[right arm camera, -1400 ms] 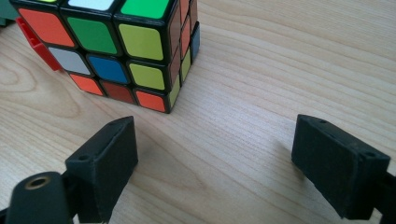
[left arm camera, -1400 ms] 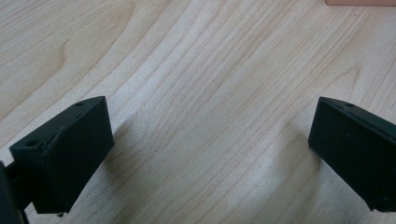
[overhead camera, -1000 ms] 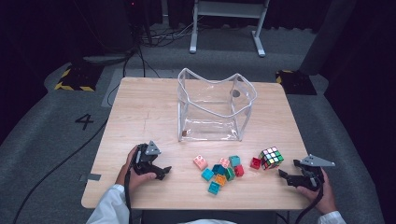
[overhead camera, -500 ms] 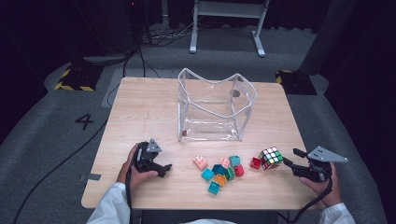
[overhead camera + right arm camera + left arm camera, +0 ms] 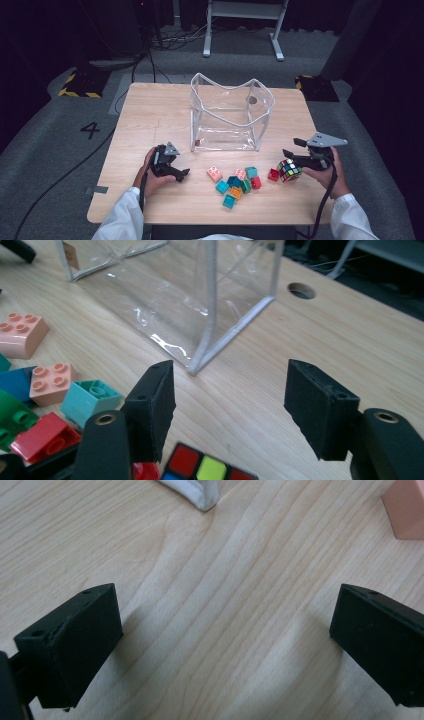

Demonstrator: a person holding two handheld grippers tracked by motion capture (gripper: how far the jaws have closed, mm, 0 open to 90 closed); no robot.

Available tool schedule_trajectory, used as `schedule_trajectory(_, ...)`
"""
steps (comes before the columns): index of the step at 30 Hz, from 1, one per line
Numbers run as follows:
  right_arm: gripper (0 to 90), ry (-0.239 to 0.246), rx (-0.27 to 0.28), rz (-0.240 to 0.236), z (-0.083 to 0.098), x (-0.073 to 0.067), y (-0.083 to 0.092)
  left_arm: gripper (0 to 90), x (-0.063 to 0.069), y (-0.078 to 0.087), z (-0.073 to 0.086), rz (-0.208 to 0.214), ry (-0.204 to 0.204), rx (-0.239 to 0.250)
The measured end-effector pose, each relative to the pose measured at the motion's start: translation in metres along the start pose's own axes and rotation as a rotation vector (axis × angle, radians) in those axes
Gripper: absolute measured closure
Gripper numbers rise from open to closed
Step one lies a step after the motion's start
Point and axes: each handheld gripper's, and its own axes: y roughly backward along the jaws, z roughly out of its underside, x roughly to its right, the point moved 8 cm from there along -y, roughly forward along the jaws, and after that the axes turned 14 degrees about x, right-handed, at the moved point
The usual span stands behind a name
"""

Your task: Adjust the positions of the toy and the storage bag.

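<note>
Okay, nearest edge first: left gripper (image 5: 182,174) is lying low on the table (image 5: 150,115) at near left, jaws standing wide apart w/ nothing but bare wood btwn them in the left gripper view (image 5: 225,645). It's released, gripping nothing.

Over at near right, the right gripper (image 5: 291,147) is hovering just above and beside the puzzle cube (image 5: 289,170). Its jaws have just been closing partway, but the pads are gripping nothing; in the right gripper view (image 5: 230,400) there's only table showing btwn them, and the cube (image 5: 210,471) is peeking in below the jaws. The cube is sitting on the wood, not held.

A red brick (image 5: 273,174) is lying just left of the cube. Further left, a loose pile of bricks (image 5: 237,182) is sitting near-centre, w/ a pink brick (image 5: 214,173) at its left end.

Farther back, a clear bag (image 5: 227,115) is standing open, mid-table, well apart from both grippers.
</note>
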Motion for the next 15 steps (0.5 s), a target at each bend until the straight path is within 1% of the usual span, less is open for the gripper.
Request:
schedule_trajectory(1,39.1,-0.001,-0.014,-0.018,-0.001,-0.002,-0.006,0.4,-0.001,-0.002,-0.001,0.004,-0.002,-0.007)
schedule_trajectory(2,39.5,0.003,-0.022,-0.025,-0.002,-0.002,-0.012,0.4,-0.003,-0.003,-0.003,-0.002,-0.010,-0.007)
schedule_trajectory(3,40.1,0.002,-0.026,-0.028,-0.004,-0.003,-0.018,0.4,-0.003,-0.006,-0.004,0.004,-0.004,-0.006)
schedule_trajectory(6,40.7,0.006,-0.039,-0.053,-0.009,-0.007,-0.034,0.4,-0.007,-0.013,-0.010,-0.005,-0.004,-0.002)
schedule_trajectory(7,41.4,0.001,-0.047,-0.056,-0.011,-0.007,-0.040,0.5,-0.009,-0.014,-0.011,-0.012,-0.008,-0.004)
schedule_trajectory(8,42.6,0.000,-0.051,-0.059,-0.013,-0.008,-0.044,0.5,-0.009,-0.016,-0.012,-0.005,0.008,-0.004)
schedule_trajectory(10,43.4,0.002,-0.054,-0.057,-0.015,-0.009,-0.047,0.6,-0.010,-0.018,-0.013,0.001,0.002,-0.005)
schedule_trajectory(11,44.7,0.008,-0.058,-0.050,-0.020,-0.009,-0.055,1.1,-0.012,-0.022,-0.016,-0.004,-0.009,0.003)
schedule_trajectory(12,45.2,0.006,-0.058,-0.055,-0.022,-0.009,-0.058,1.7,-0.012,-0.023,-0.017,0.002,0.002,0.000)
schedule_trajectory(13,46.1,0.007,-0.053,-0.053,-0.023,-0.009,-0.061,2.8,-0.015,-0.024,-0.019,-0.008,-0.003,0.006)
schedule_trajectory(14,46.2,0.011,-0.055,-0.051,-0.025,-0.009,-0.065,6.0,-0.015,-0.025,-0.020,-0.003,0.009,0.016)
schedule_trajectory(15,46.4,0.016,-0.057,-0.045,-0.026,-0.008,-0.067,9.9,-0.015,-0.025,-0.020,-0.003,0.009,0.016)
